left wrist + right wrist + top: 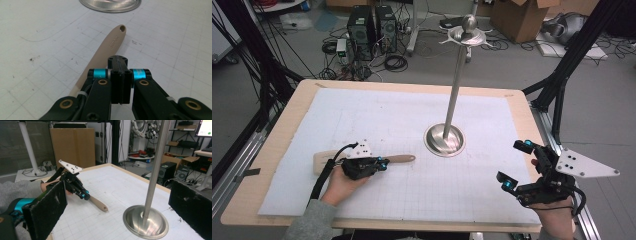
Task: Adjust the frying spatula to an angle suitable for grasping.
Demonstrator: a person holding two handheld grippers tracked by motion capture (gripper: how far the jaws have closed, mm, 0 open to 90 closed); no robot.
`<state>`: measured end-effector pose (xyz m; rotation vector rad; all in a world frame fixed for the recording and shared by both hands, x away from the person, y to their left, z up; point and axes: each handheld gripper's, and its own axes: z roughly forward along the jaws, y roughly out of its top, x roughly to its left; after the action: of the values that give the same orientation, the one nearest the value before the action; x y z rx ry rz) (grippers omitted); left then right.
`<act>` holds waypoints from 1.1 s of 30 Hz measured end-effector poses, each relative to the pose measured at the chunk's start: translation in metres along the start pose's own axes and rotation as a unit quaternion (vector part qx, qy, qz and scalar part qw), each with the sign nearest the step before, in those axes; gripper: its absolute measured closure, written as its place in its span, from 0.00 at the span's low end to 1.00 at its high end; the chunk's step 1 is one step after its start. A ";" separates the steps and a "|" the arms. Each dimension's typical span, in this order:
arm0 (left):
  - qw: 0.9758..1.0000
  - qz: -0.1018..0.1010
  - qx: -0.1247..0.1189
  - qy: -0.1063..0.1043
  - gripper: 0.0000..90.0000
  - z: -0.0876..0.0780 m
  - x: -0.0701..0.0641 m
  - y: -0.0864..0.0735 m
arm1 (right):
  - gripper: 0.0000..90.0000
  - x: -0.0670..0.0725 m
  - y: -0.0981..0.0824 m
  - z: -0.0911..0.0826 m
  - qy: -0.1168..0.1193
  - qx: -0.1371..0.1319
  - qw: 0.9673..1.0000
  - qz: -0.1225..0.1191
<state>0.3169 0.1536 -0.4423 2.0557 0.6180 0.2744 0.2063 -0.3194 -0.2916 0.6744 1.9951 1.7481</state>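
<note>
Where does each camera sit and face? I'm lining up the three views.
High view: above the person's side, looking down on the table; both hands, left gripper, right gripper.
Left gripper view: along its shut jaws, over the spatula.
Right gripper view: between its open jaws, across the table toward the left gripper.
All share the metal stand.

Left gripper (383, 164): black body with cyan collars and brass-coloured screws at the jaw links, a white three-cornered plate on top, and a black cable trailing beside a grey sleeve (309, 224). Right gripper (518, 165): black frame with blue-tipped jaws, a pale three-cornered plate marked with dark holes, and rough black pads (48, 206) on its jaws.
</note>
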 end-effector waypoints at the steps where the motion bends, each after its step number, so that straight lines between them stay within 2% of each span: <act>1: 1.000 0.000 0.003 0.002 1.00 0.001 0.000 0.000 | 0.01 0.000 0.000 0.000 0.001 0.001 1.000 -0.001; 12: 1.000 -0.007 0.018 0.011 1.00 0.007 0.004 -0.003 | 0.01 0.000 -0.001 0.004 0.007 0.007 1.000 0.002; 18: 1.000 -0.011 0.019 0.012 1.00 0.008 0.005 -0.003 | 0.01 -0.001 -0.001 0.004 0.006 0.006 1.000 0.001; 20: 0.999 -0.006 0.040 0.023 1.00 0.012 0.003 -0.002 | 0.01 -0.001 -0.001 0.005 0.007 0.007 1.000 0.001; 21: 0.999 -0.006 0.040 0.023 1.00 0.012 0.003 -0.002 | 0.01 0.000 -0.001 0.005 0.008 0.009 1.000 0.003; 22: 0.998 0.005 0.046 0.030 1.00 0.013 0.001 -0.001 | 0.01 -0.001 -0.001 0.006 0.008 0.008 1.000 0.001; 24: 0.999 -0.003 0.043 0.027 1.00 0.013 0.002 -0.002 | 0.01 0.000 -0.002 0.007 0.010 0.010 1.000 0.002; 27: 0.999 -0.002 0.046 0.028 1.00 0.013 0.002 -0.001 | 0.01 -0.001 -0.002 0.009 0.013 0.012 1.000 0.001; 30: 0.999 -0.010 0.045 0.027 1.00 0.013 0.005 -0.001 | 0.01 -0.001 -0.002 0.009 0.013 0.013 1.000 0.004; 33: 0.998 -0.009 0.042 0.037 1.00 0.013 0.005 -0.001 | 0.01 -0.002 -0.003 0.010 0.015 0.011 1.000 0.005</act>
<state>0.3268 0.1467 -0.4502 2.1276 0.7037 0.3202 0.2139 -0.3125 -0.2958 0.6702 2.0376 1.7531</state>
